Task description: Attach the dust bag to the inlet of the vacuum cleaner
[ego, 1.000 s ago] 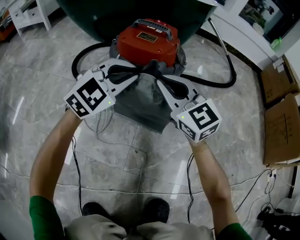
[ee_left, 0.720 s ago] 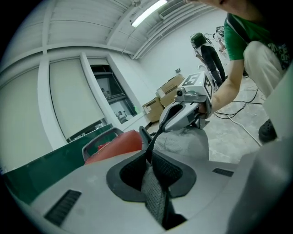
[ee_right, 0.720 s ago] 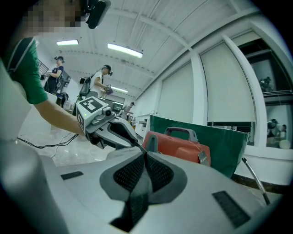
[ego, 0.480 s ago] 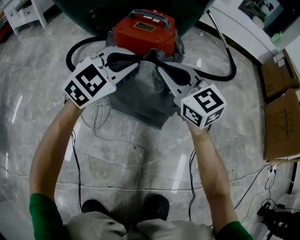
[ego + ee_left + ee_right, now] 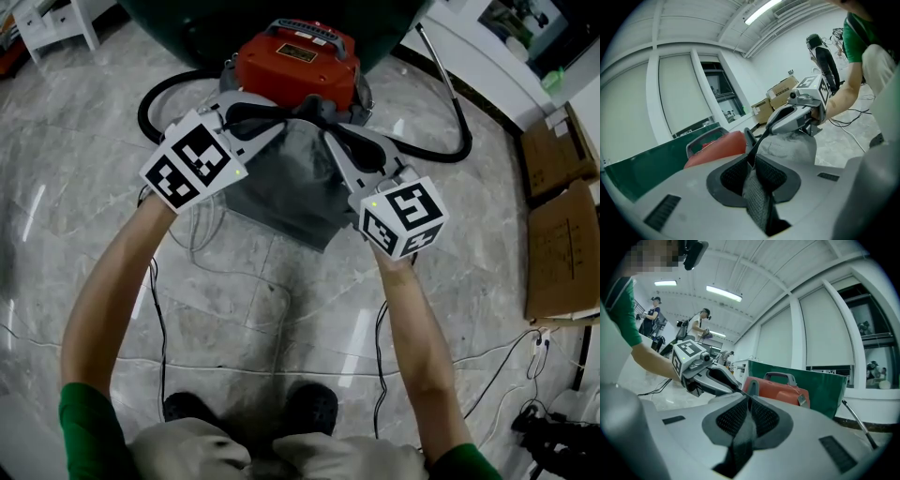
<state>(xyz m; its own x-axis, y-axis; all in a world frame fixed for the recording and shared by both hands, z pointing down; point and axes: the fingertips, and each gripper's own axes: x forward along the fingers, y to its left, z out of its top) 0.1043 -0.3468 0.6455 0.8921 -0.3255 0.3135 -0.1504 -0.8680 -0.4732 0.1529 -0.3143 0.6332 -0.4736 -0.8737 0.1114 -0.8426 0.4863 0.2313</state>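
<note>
Marble floor (image 5: pixel 281 300), vacuum cleaner (image 5: pixel 295 70) inlet hidden behind grey dust bag (image 5: pixel 291 187), left gripper (image 5: pixel 751 161) and right gripper (image 5: pixel 749 403) clamped on it.

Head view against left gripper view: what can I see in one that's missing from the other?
Only the head view shows the black hose curling on the floor, the person's shoes and the whole spread of the dust bag. Only the left gripper view shows the ceiling light, a distant person, and, up close, the left hand-held gripper with its jaws shut on the bag's grey fabric. Both show the red vacuum cleaner, the bag, and the right hand-held gripper pinching it.
</note>
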